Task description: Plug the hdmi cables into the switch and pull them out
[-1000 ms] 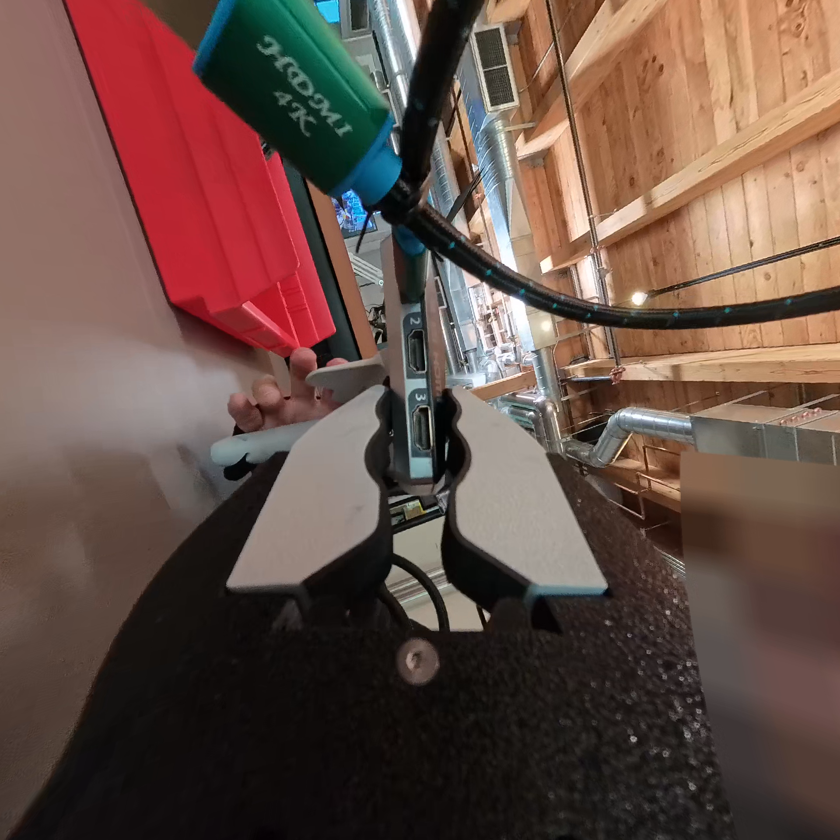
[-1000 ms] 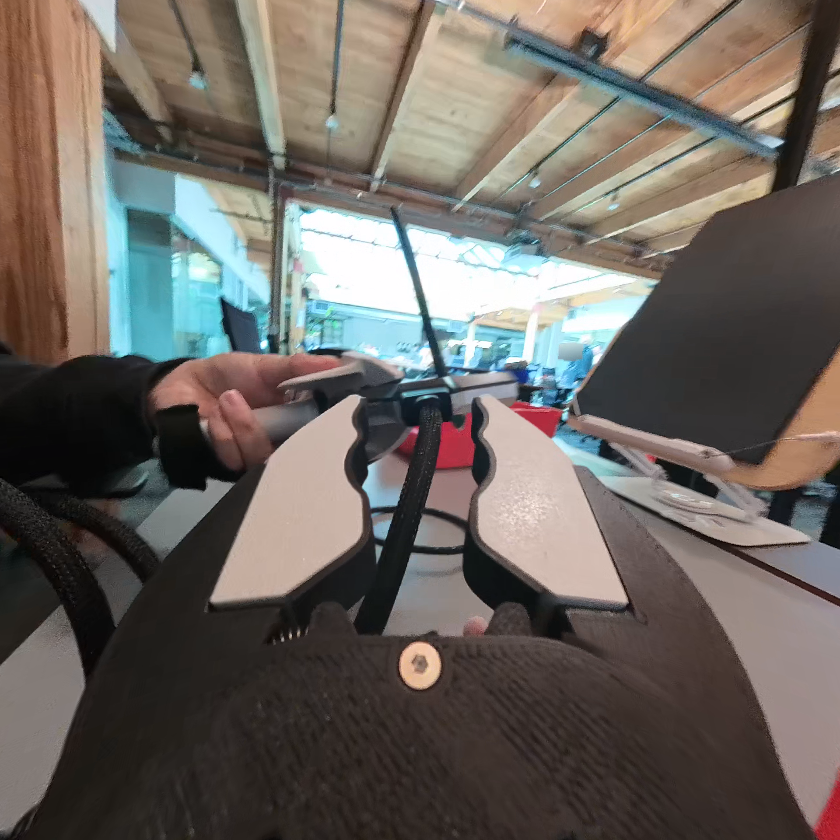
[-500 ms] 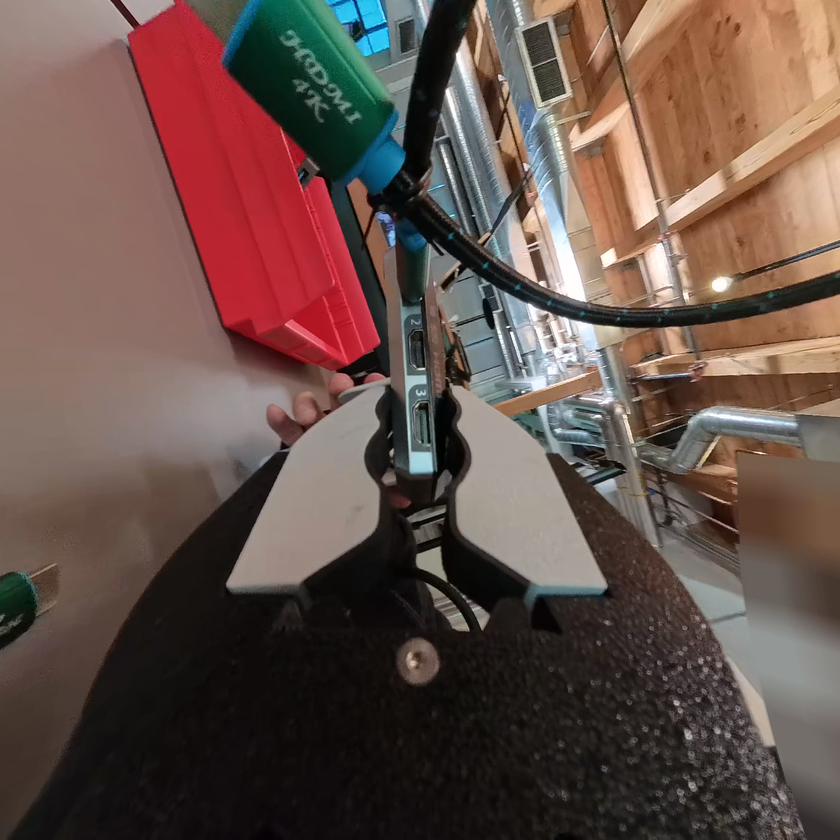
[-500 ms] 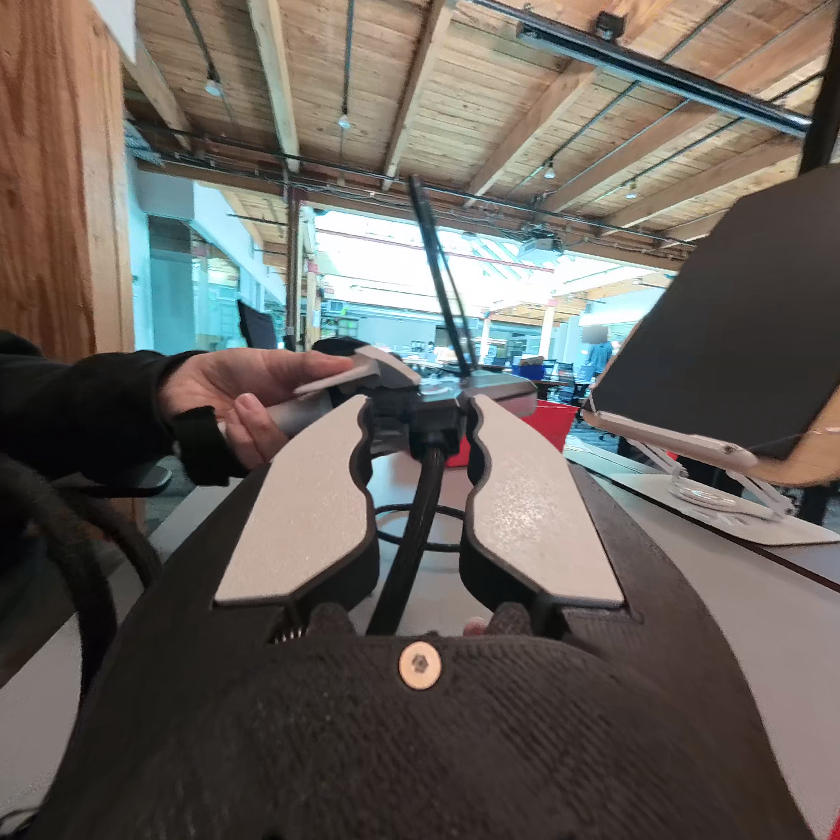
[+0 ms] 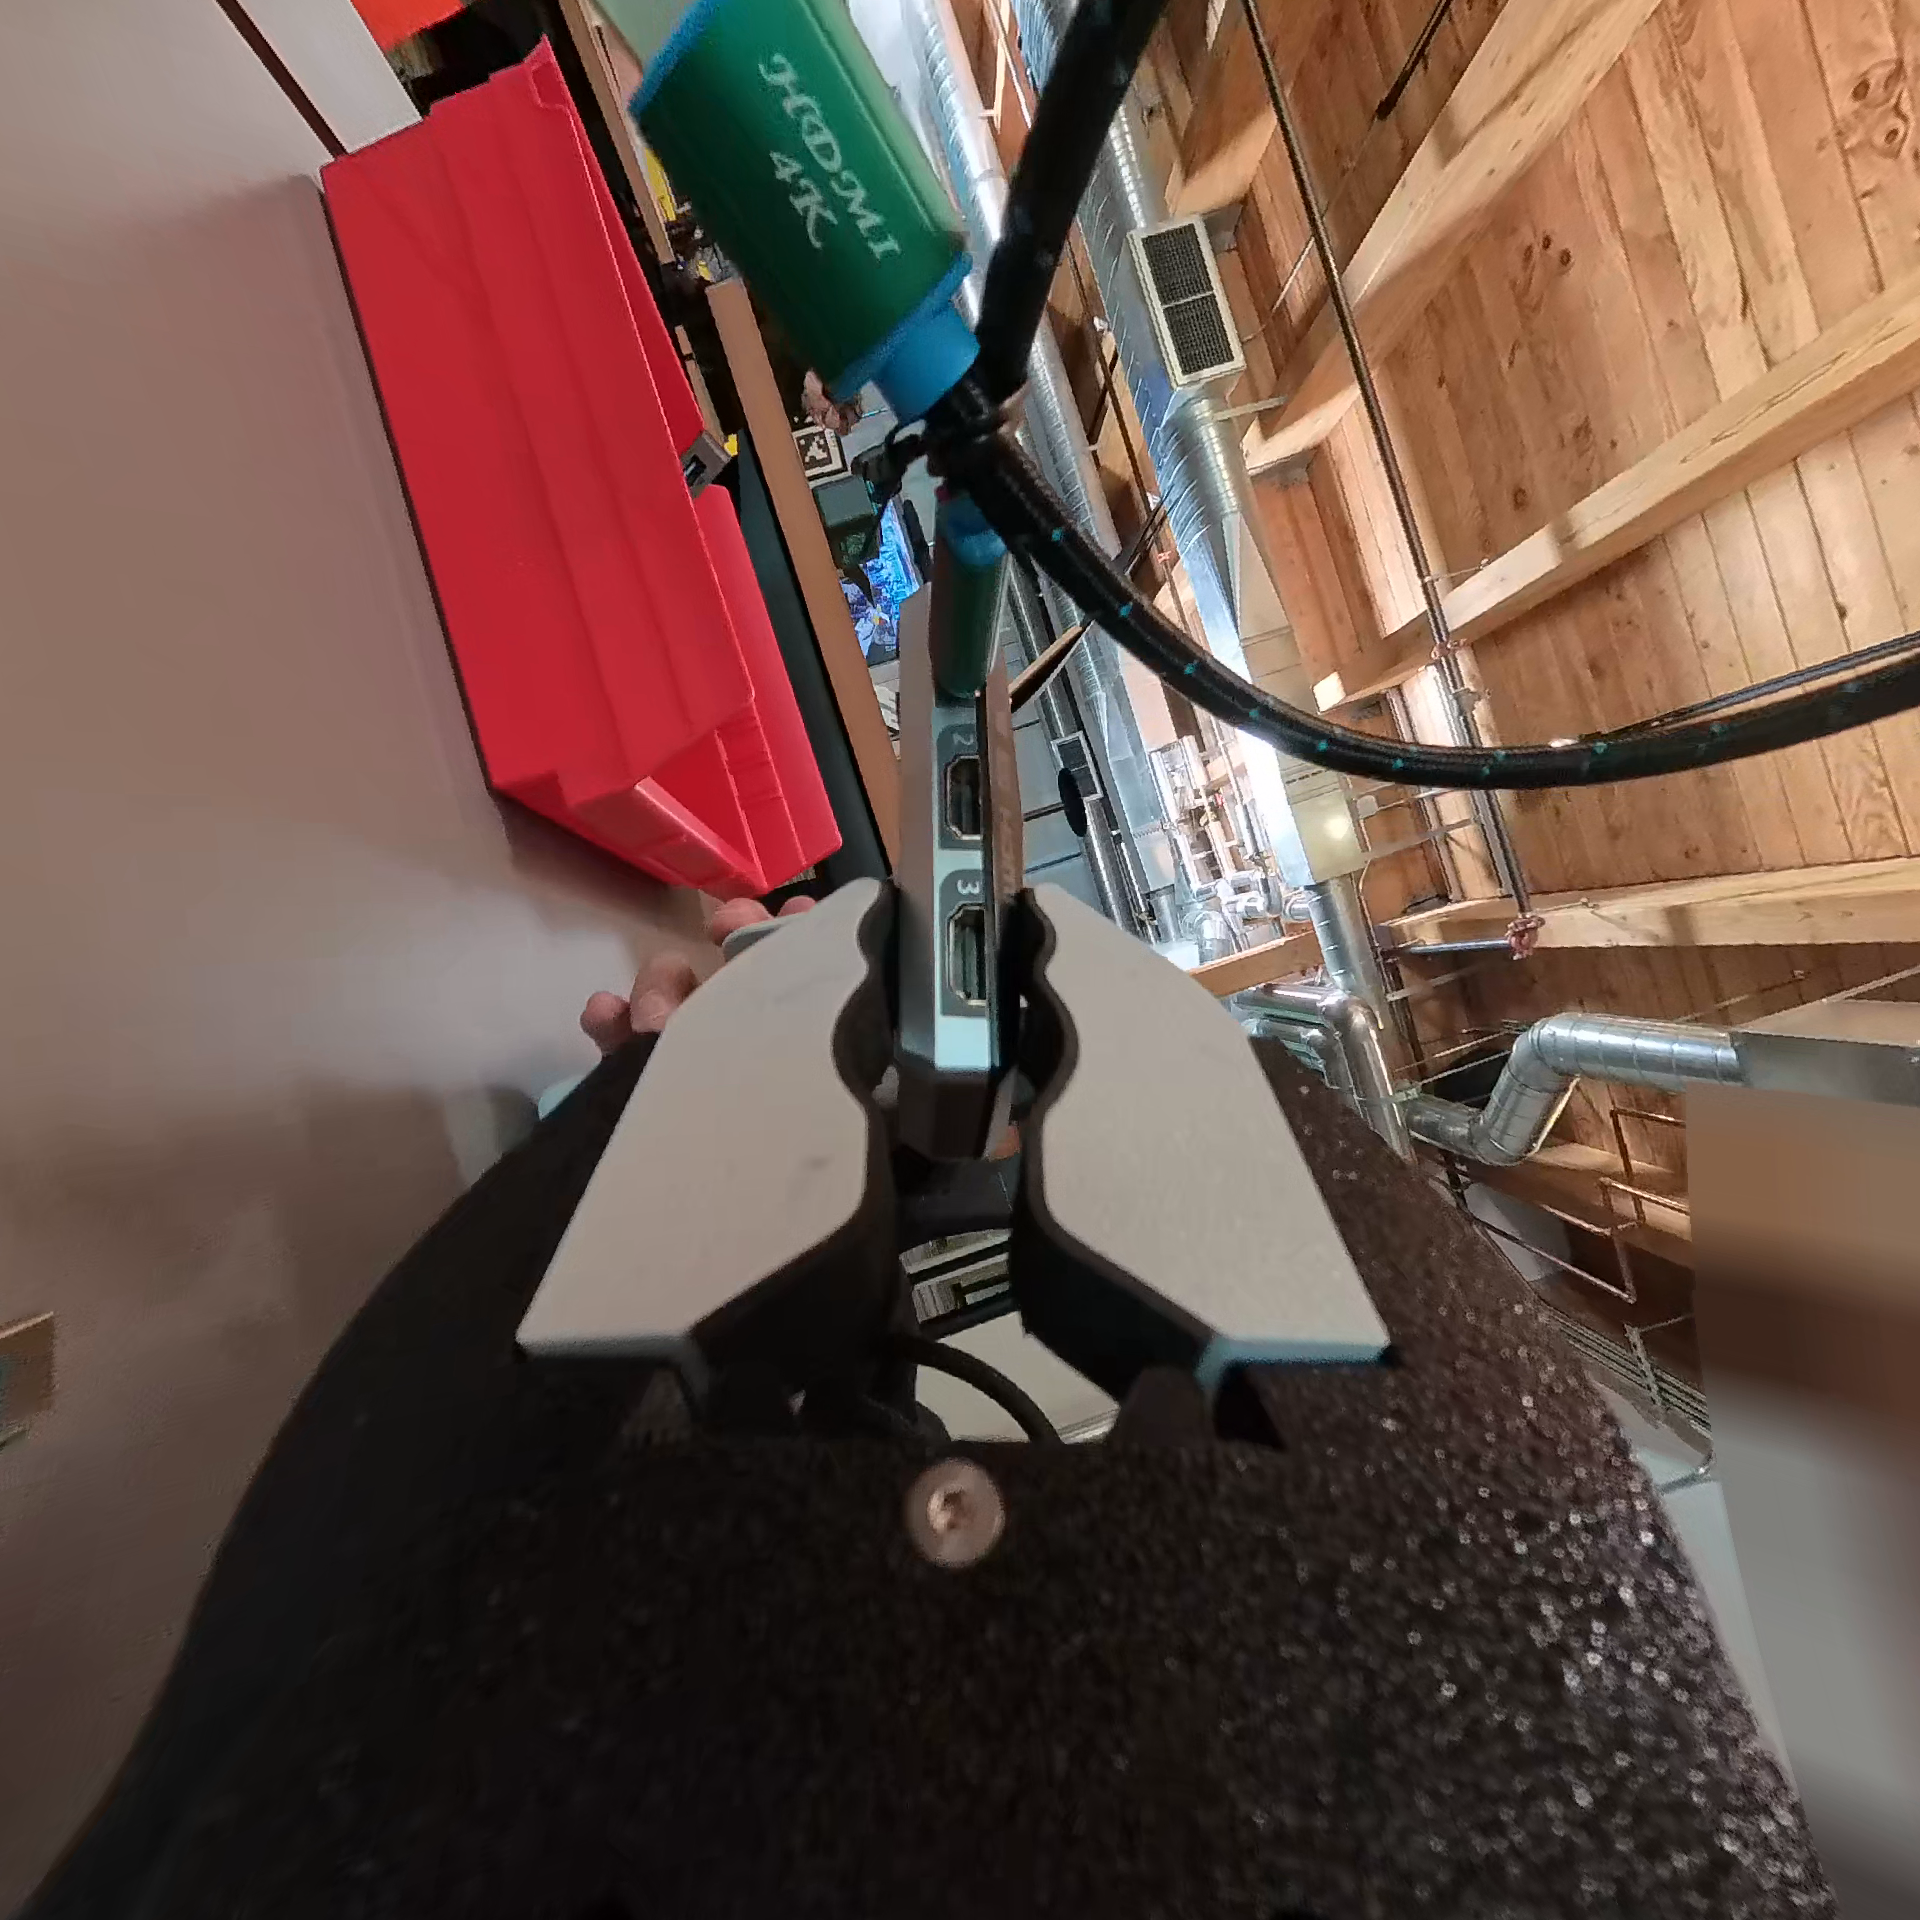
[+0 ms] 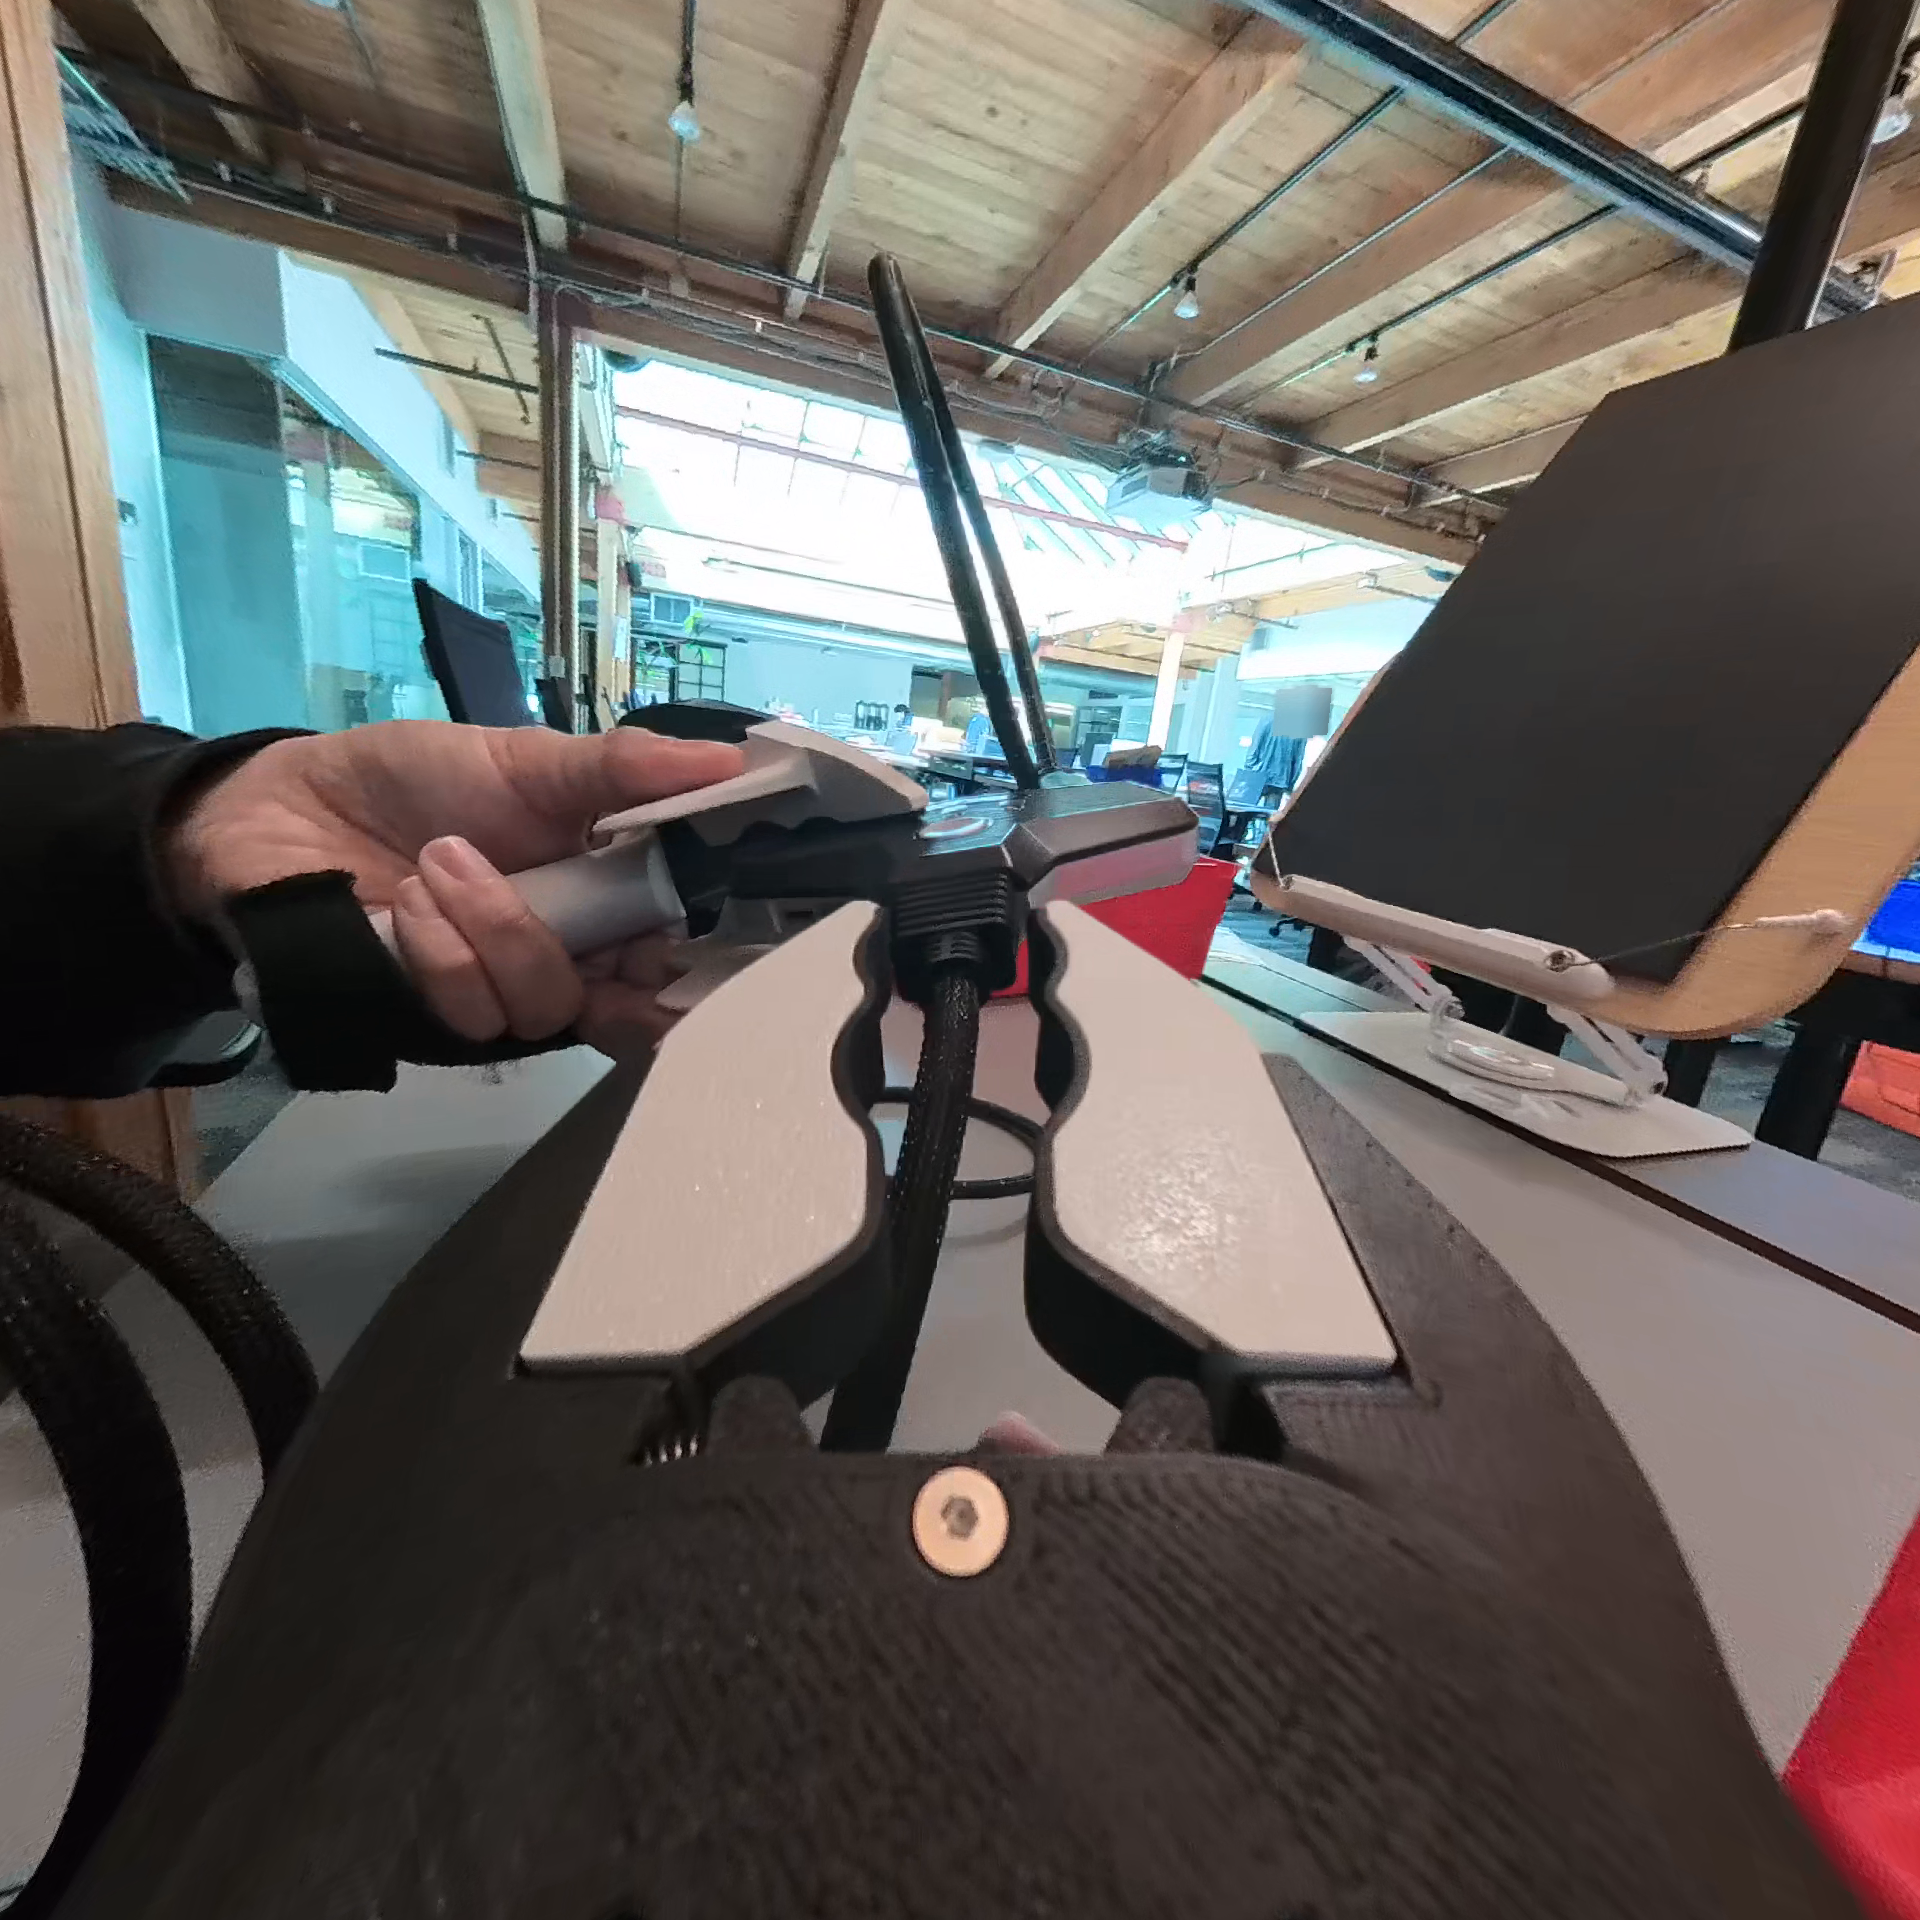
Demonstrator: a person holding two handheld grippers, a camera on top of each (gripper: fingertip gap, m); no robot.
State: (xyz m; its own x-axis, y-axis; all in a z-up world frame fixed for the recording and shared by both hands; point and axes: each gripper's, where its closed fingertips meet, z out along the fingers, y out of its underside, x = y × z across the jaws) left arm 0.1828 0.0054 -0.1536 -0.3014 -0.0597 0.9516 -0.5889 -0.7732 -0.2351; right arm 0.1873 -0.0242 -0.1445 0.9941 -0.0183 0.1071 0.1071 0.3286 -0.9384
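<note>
Right gripper [image 6: 956,935] has closed in, now clamping the black plug [image 6: 951,902] at twelve o'clock; left gripper [image 5: 951,961] keeps the switch [image 5: 954,935] clenched — extraction looks imminent.

In the left wrist view, the switch [image 5: 951,935] sits between the two fingers of the left gripper [image 5: 956,997], with one plug [image 5: 966,623] in its far end and a second, loose connector [image 5: 800,197] hanging above it, beside the braided cable [image 5: 1195,665]; the bin [image 5: 561,499] lies to the left, behind the switch. In the right wrist view, the right gripper [image 6: 956,987] closes around a cable plug [image 6: 951,914] that enters the near side of the switch [image 6: 1039,836]. The left gripper [image 6: 769,821] and the hand [image 6: 416,831] holding it are to the left (the hand is farther left), the tilted board on its stand [image 6: 1621,748] is to the right, and the table [image 6: 1558,1299] lies under all.
</note>
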